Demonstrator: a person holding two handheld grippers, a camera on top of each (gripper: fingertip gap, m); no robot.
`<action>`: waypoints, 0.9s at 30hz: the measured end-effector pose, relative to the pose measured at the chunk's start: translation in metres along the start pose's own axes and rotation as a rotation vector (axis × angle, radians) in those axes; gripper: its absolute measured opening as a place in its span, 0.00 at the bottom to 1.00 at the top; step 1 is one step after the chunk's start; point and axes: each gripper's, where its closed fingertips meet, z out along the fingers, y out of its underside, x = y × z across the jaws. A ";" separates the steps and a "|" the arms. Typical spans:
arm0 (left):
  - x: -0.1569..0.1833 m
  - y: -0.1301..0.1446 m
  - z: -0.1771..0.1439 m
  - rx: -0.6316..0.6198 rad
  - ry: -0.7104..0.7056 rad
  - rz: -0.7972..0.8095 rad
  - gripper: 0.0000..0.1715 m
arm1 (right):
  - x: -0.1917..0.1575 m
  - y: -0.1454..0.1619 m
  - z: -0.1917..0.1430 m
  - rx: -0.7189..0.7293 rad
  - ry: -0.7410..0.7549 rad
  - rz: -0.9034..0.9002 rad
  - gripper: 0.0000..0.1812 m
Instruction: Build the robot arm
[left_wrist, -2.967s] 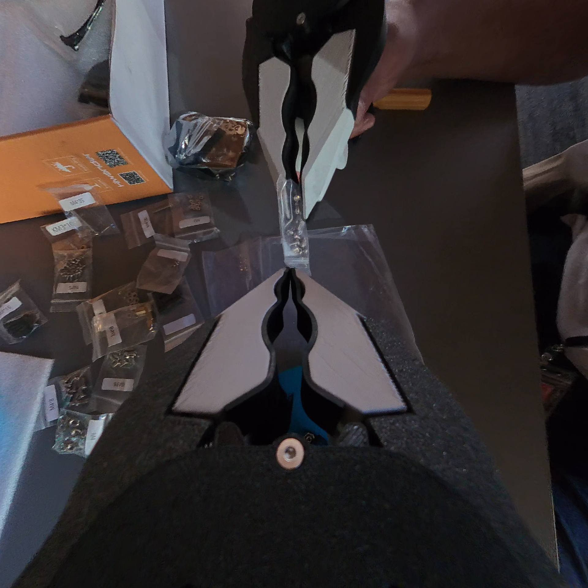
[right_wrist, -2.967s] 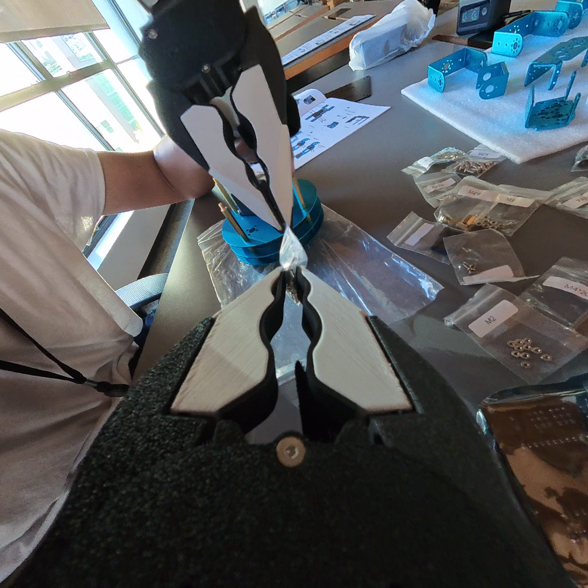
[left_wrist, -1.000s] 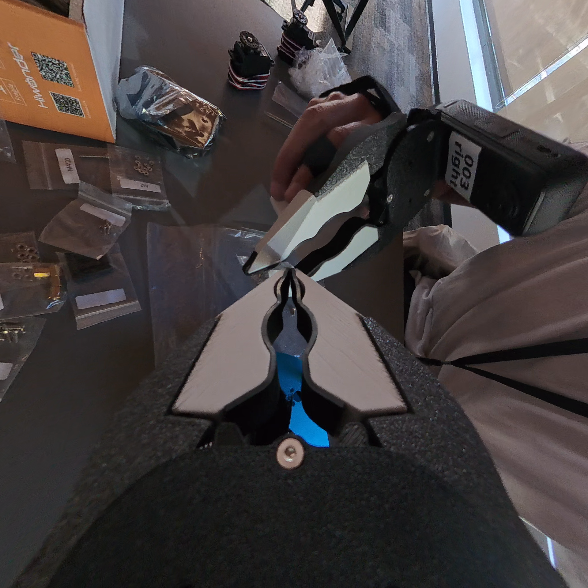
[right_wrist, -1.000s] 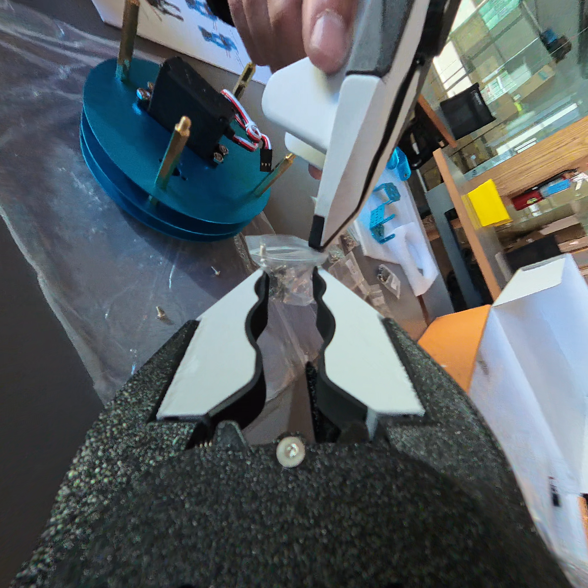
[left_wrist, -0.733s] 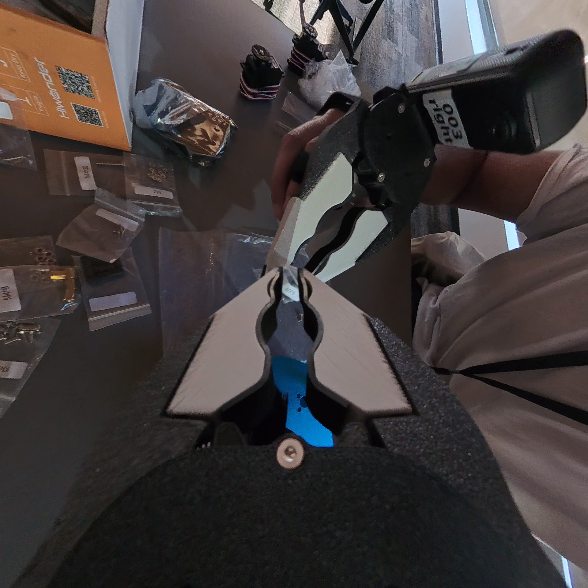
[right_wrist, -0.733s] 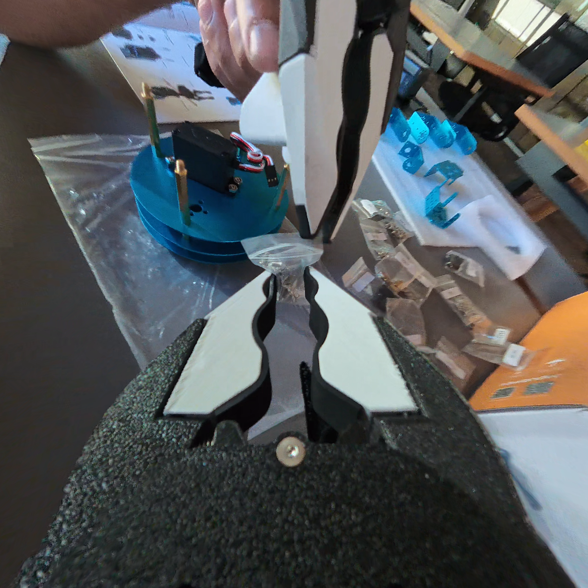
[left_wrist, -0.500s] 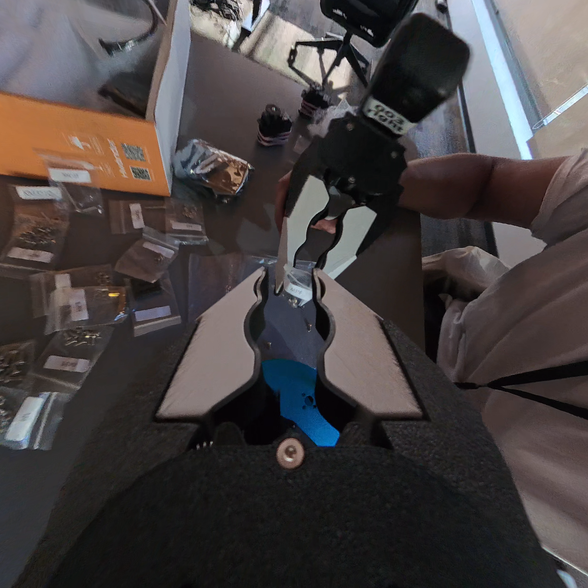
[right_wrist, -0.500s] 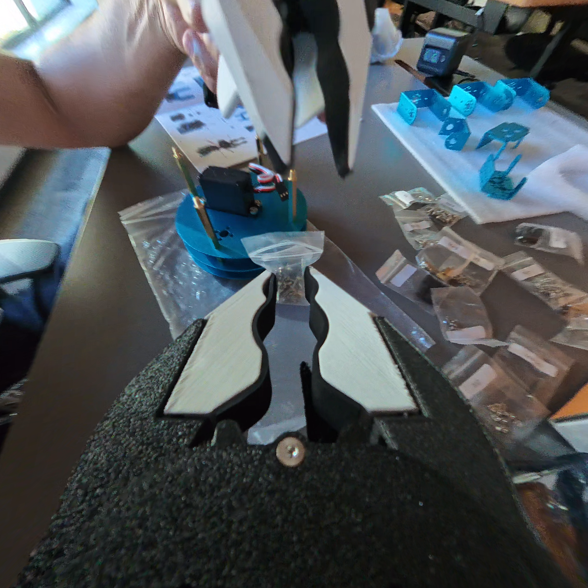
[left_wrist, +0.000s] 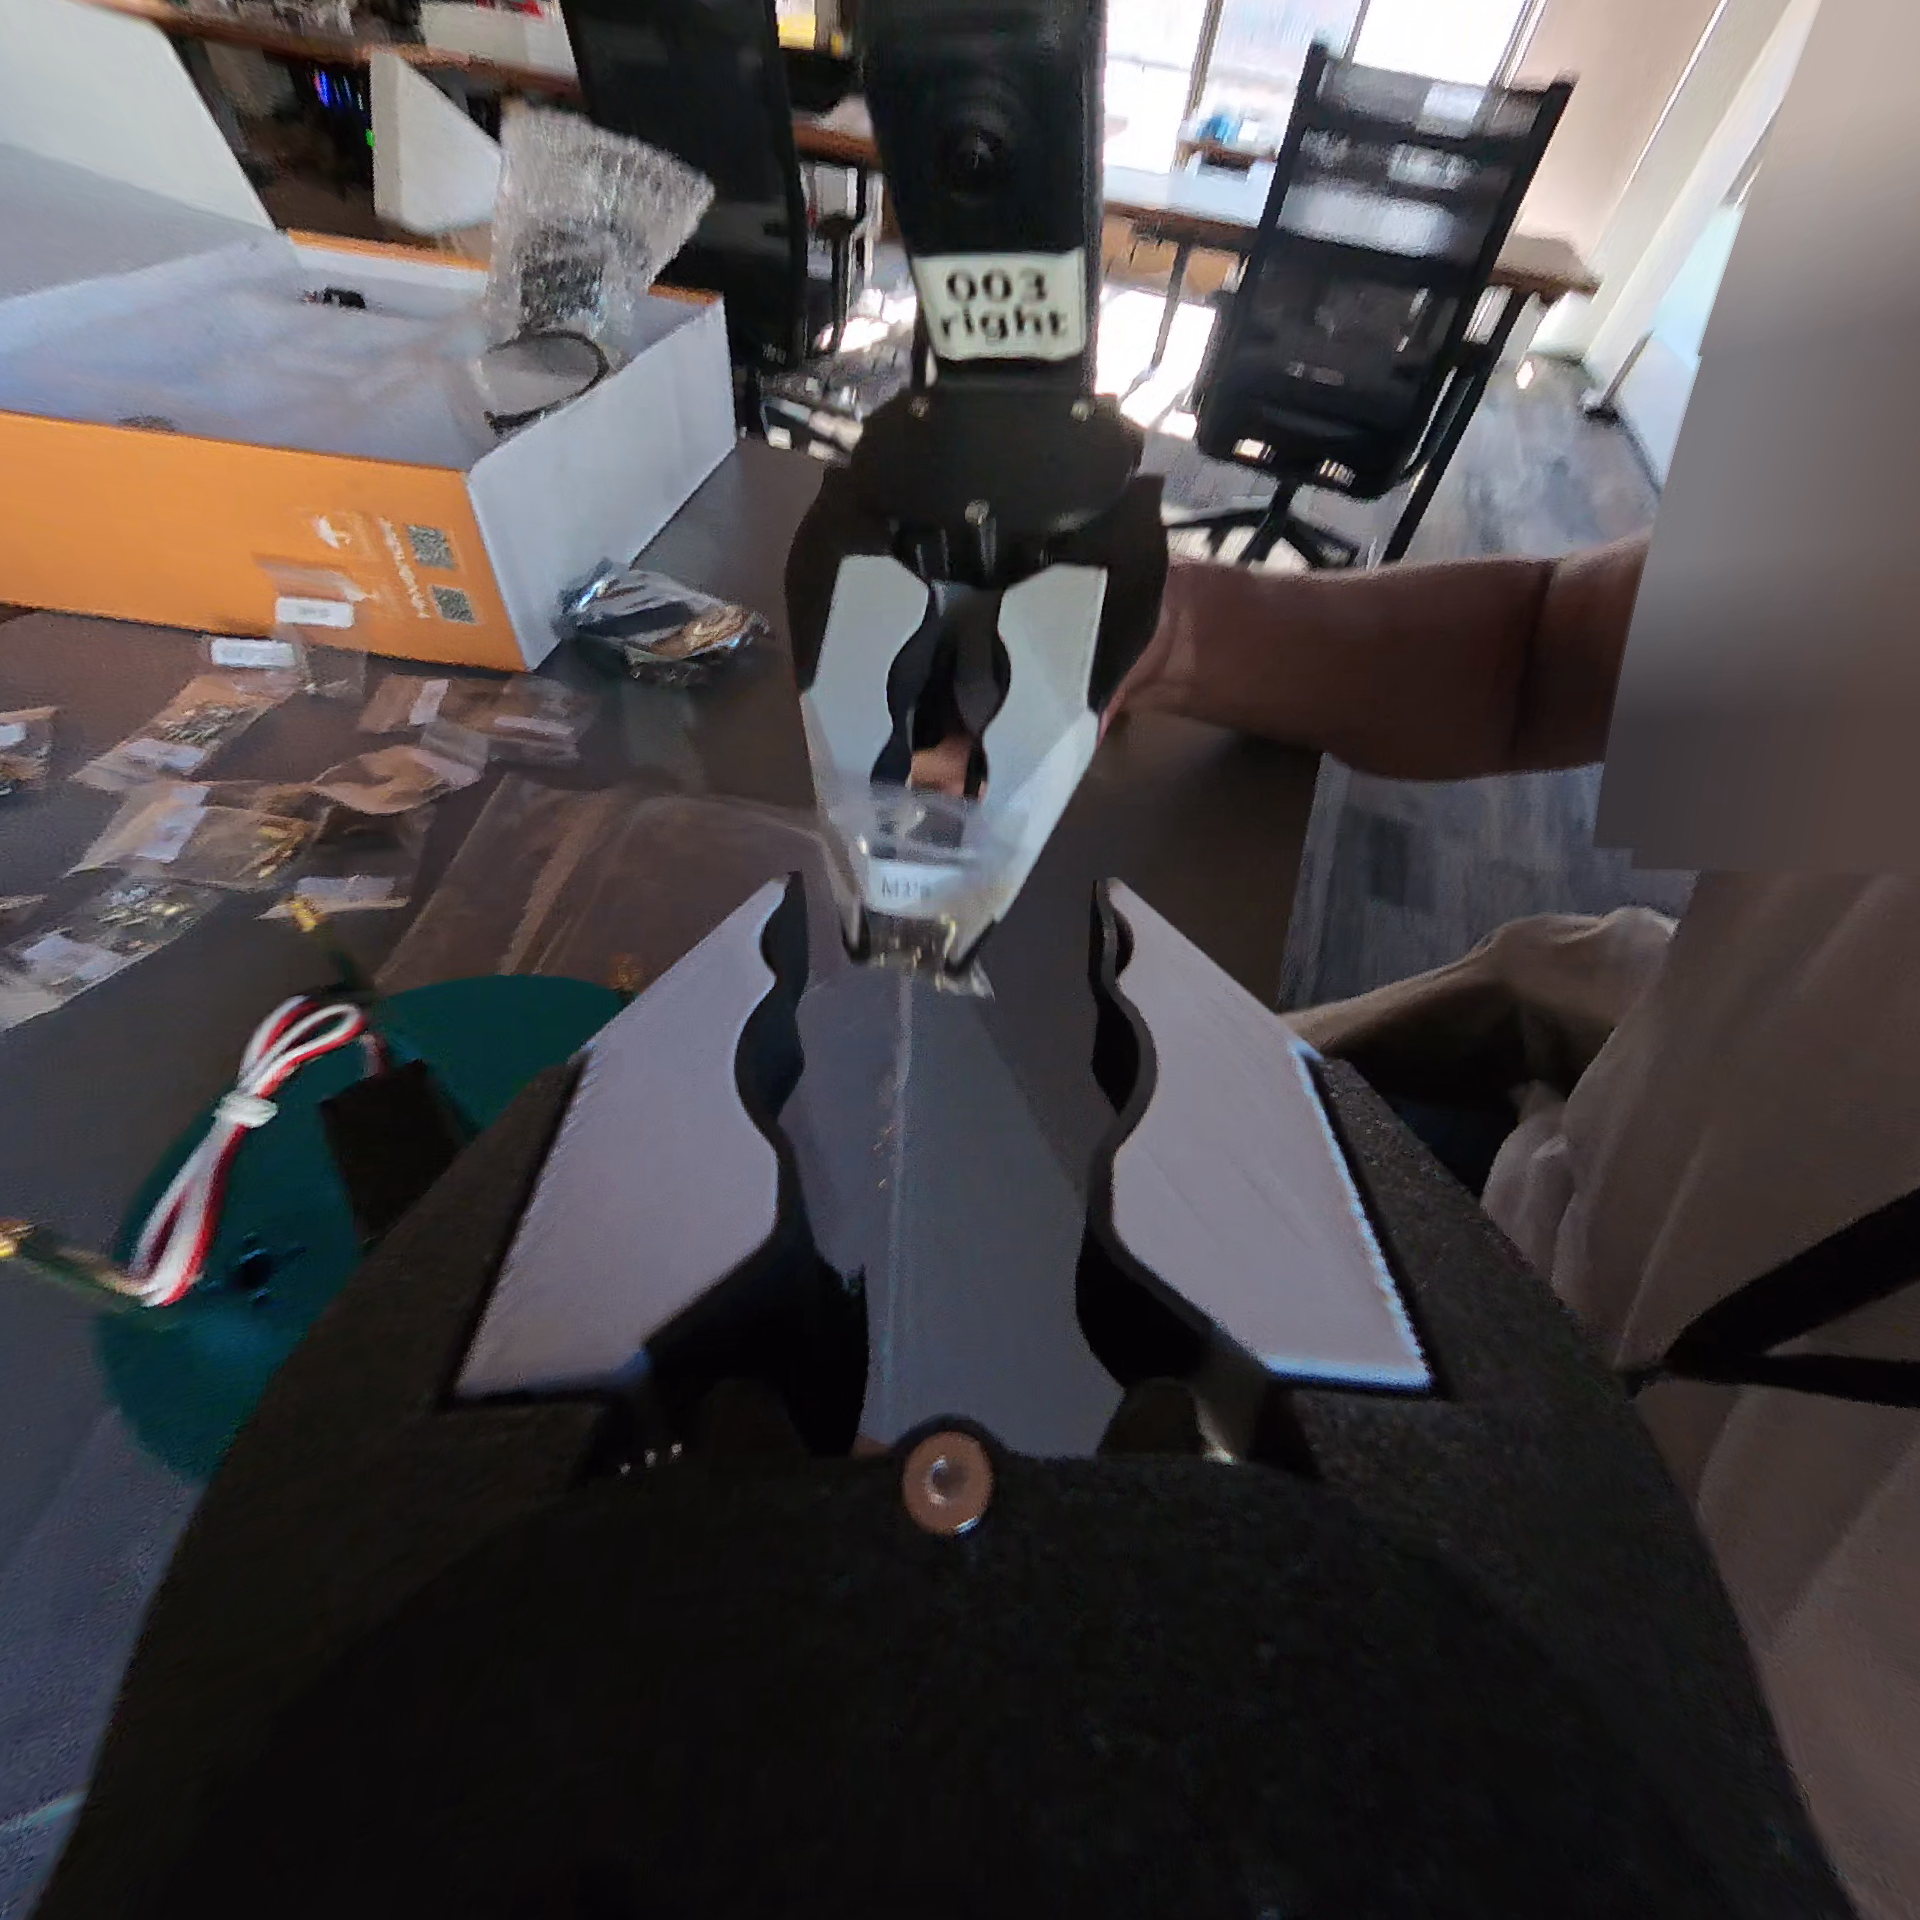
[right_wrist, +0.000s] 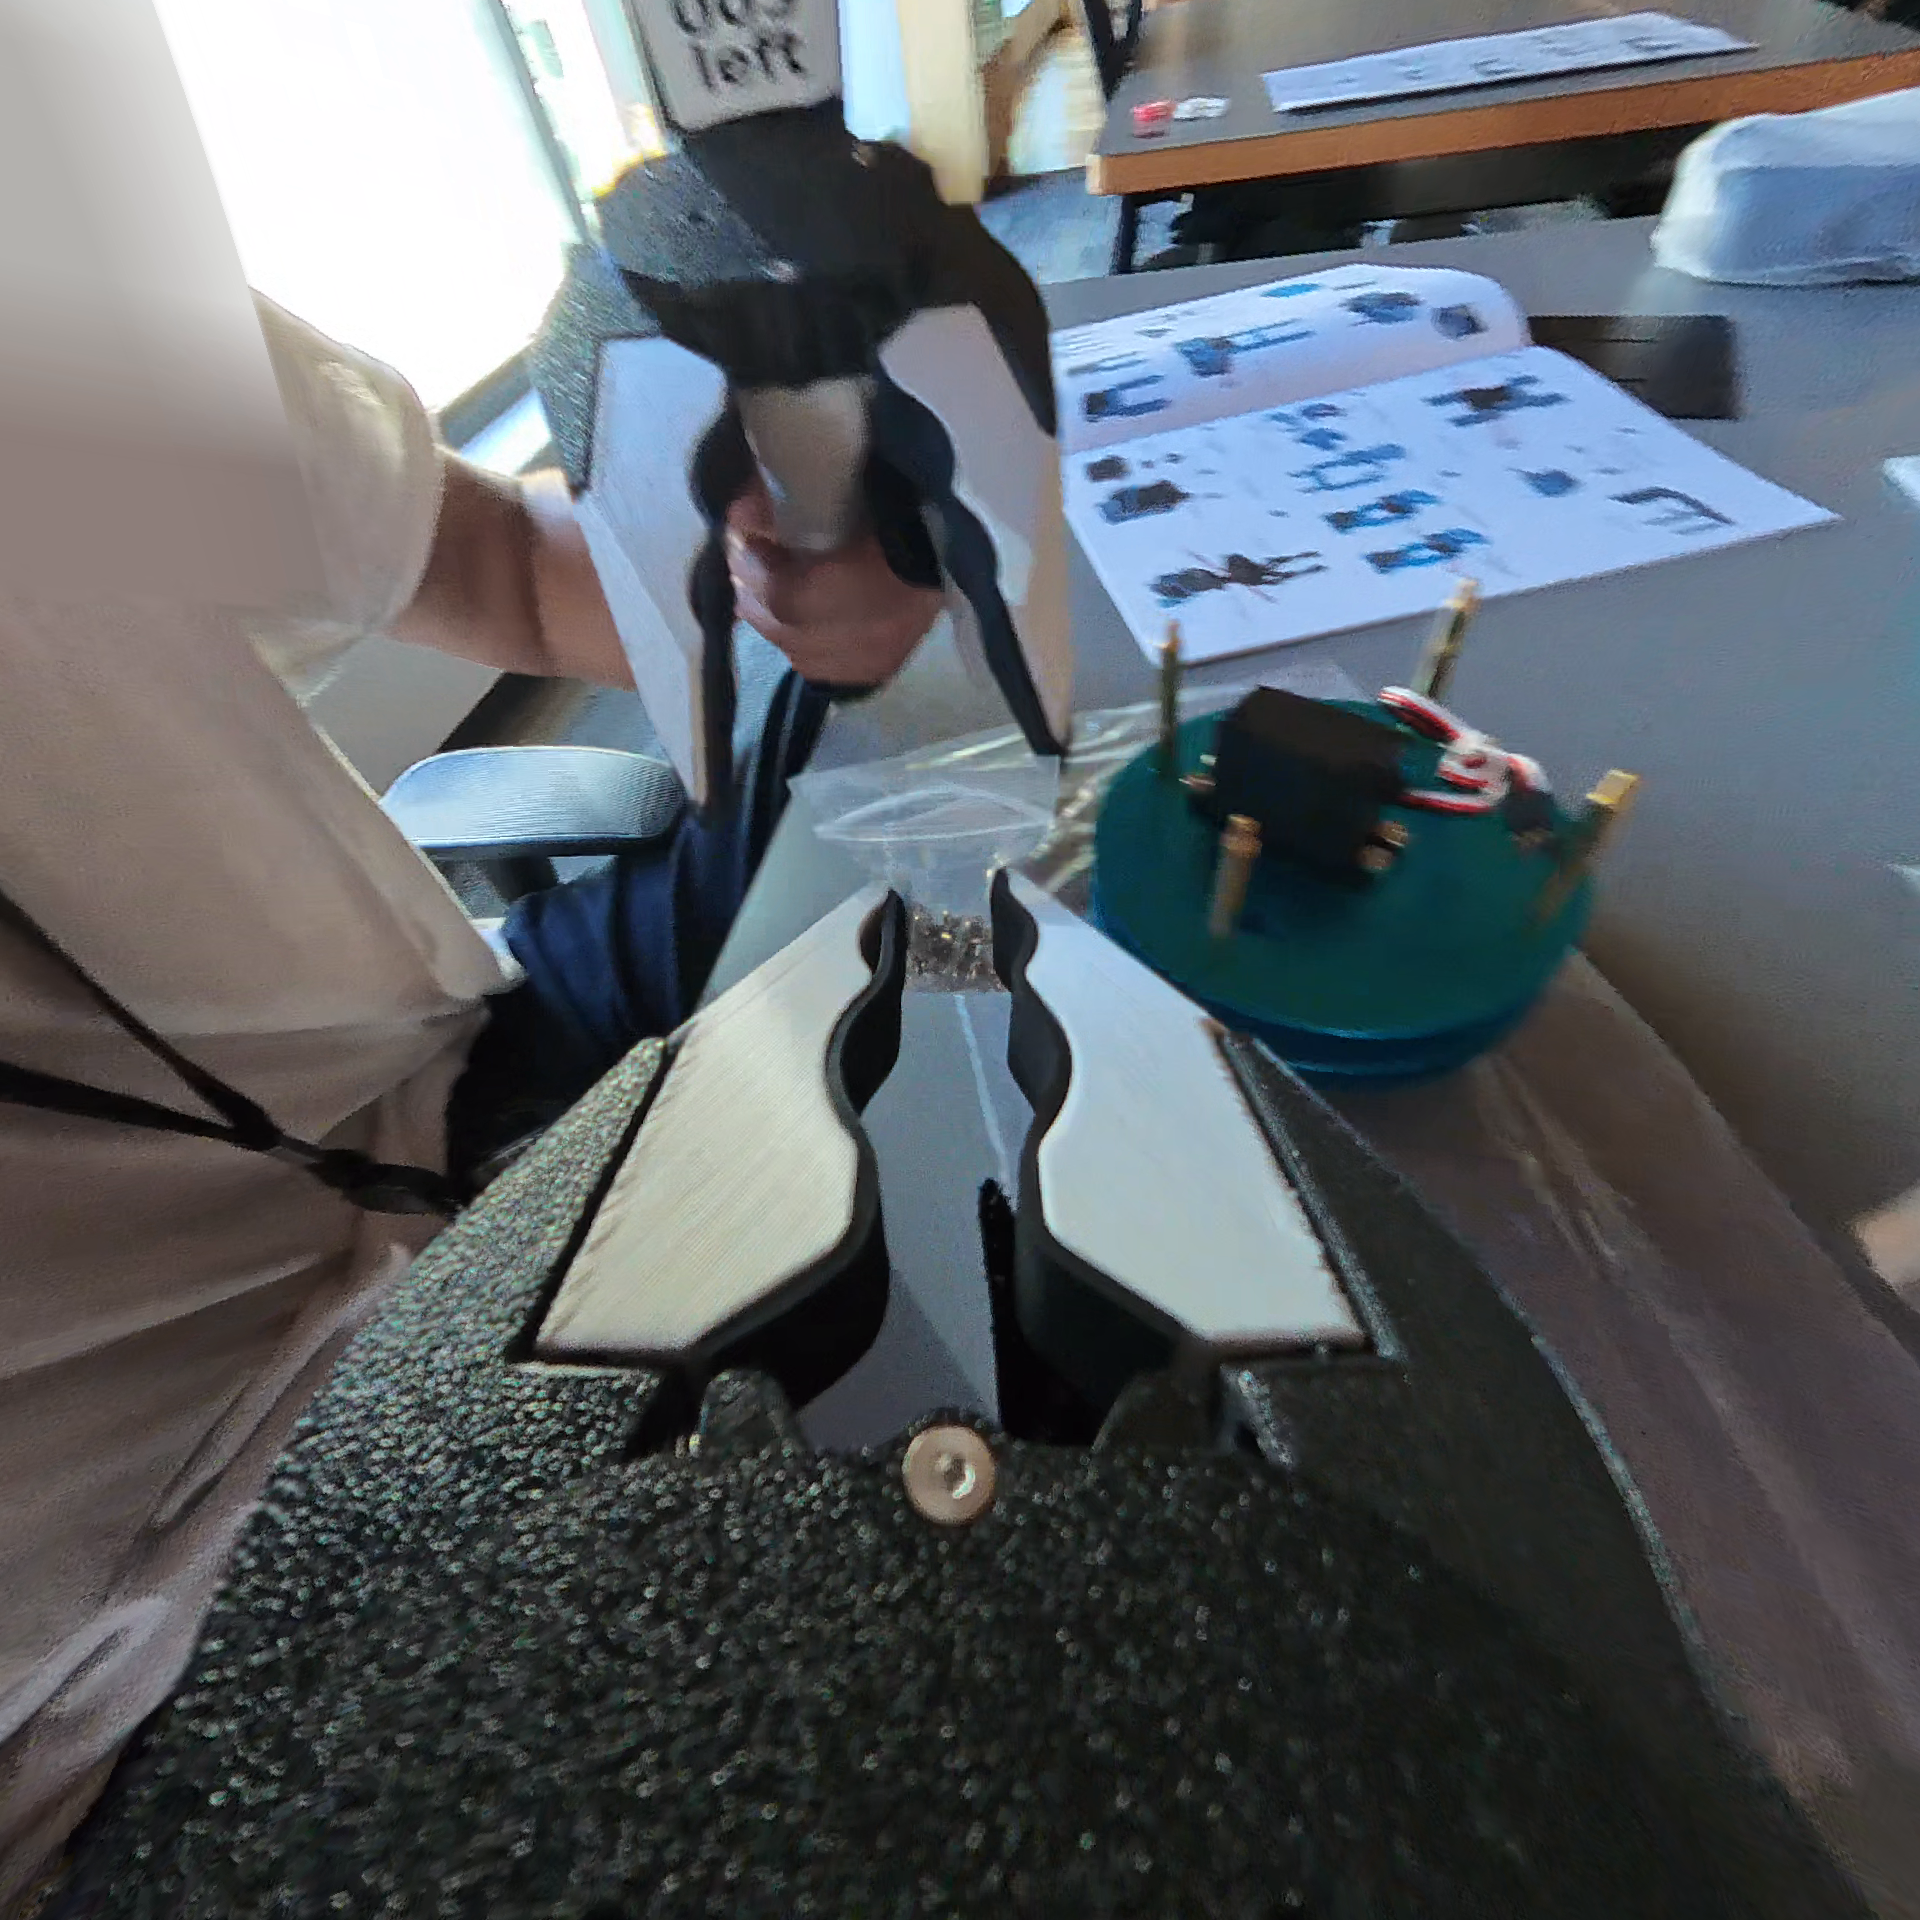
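Note:
My right gripper (right_wrist: 943, 896) is shut on the lower part of a small clear bag of screws (right_wrist: 940, 935), whose mouth gapes open above the fingertips. In the left wrist view the right gripper (left_wrist: 914, 951) points at me with the bag (left_wrist: 920, 862) in it. My left gripper (left_wrist: 948, 902) is wide open and empty, just short of the bag; it also shows in the right wrist view (right_wrist: 878, 774). A round blue base (right_wrist: 1299, 935) with a black servo (right_wrist: 1309, 779) and brass standoffs stands beside the bag, and shows at the left (left_wrist: 499, 1029).
An orange and white box (left_wrist: 260, 520) and several small parts bags (left_wrist: 208, 790) lie on the dark table (left_wrist: 675, 582) at the left. An open instruction booklet (right_wrist: 1403, 468) lies behind the base. The person's torso (right_wrist: 208, 935) is close by. An office chair (left_wrist: 1351, 312) stands beyond.
My left gripper has let go of the bag's mouth, opened wide and drawn back. My right gripper still holds the bag. Both views have tilted up.

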 end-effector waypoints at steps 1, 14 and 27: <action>0.005 -0.001 0.002 0.038 0.020 -0.013 0.32 | -0.006 -0.001 0.005 -0.001 -0.022 -0.003 0.08; 0.009 0.008 0.001 0.176 0.067 -0.043 0.14 | -0.018 0.007 0.021 0.008 -0.114 0.072 0.09; -0.015 0.030 -0.001 0.050 -0.068 0.039 0.14 | 0.033 0.031 -0.008 -0.140 0.122 0.041 0.18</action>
